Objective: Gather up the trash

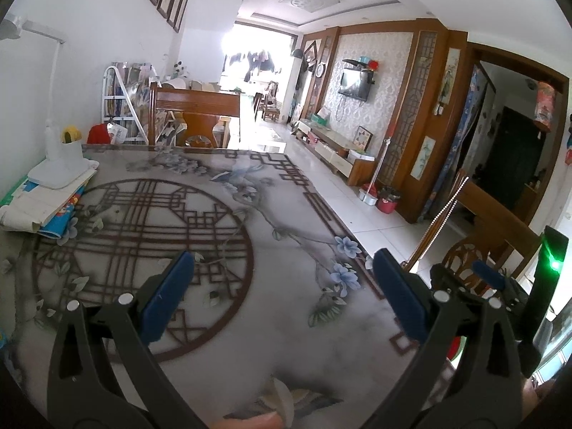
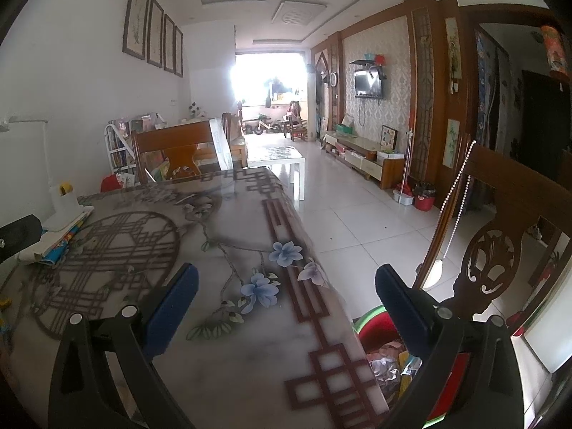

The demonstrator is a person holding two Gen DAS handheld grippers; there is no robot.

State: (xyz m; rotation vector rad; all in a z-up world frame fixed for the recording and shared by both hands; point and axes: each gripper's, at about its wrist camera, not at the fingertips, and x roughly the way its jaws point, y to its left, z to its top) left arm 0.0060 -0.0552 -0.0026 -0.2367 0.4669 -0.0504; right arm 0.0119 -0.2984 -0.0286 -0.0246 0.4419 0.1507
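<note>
Both grippers are wide open with nothing in them: left gripper (image 1: 282,286) hangs over the patterned table (image 1: 279,339), right gripper (image 2: 286,293) sits at the table's right edge. The trash, as far as I can tell, is already in the red bin (image 2: 375,329) below that edge, with crinkled wrappers (image 2: 386,364) inside. There's a pale scrap (image 1: 282,400) at the near edge in the left view, right by a fingertip (image 1: 250,422), but I can't tell what it is. If it's trash, come at it low and pinch flat. Watch the carved chair (image 2: 493,268) and its bead string (image 2: 457,207) beside the bin, and leave the lamp (image 1: 60,164) and papers (image 1: 39,207) alone.
</note>
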